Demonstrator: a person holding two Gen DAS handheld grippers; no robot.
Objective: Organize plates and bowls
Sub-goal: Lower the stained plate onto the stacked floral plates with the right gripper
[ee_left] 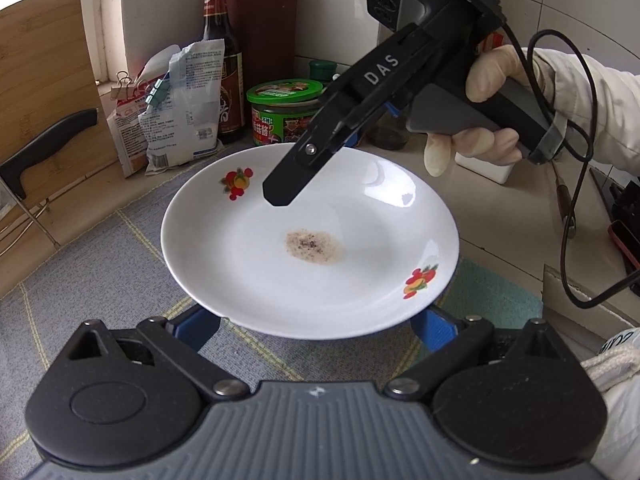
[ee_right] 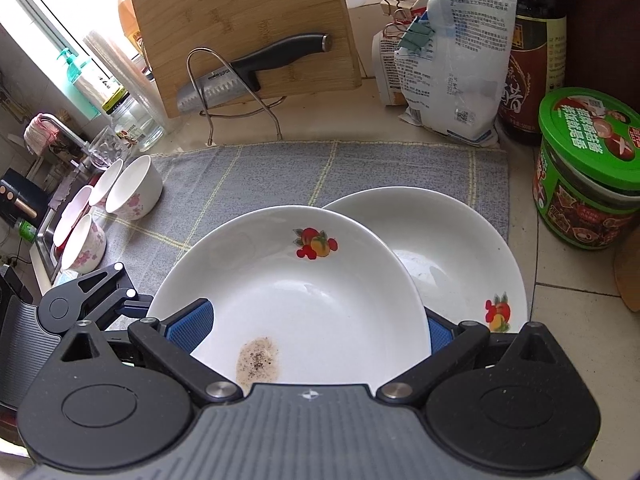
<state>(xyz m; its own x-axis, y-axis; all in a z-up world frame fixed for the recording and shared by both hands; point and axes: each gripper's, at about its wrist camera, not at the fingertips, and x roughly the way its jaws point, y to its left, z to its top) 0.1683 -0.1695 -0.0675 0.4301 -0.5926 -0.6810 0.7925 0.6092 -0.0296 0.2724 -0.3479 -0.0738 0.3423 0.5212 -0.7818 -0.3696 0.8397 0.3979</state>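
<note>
bright daylight from the window (ee_right: 24,12) at left, glare on the plate (ee_left: 400,196), fisheye bending at edges.

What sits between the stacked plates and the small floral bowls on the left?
Only bare grey cloth. The right wrist view shows nothing lying on it between the stained plate and the bowls.

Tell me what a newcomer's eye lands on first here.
A white plate with a brown peppery stain at its centre, held above the grey cloth. The right tongs hang over it. A second plate lies beneath, and floral bowls cluster at the cloth's left edge.
</note>
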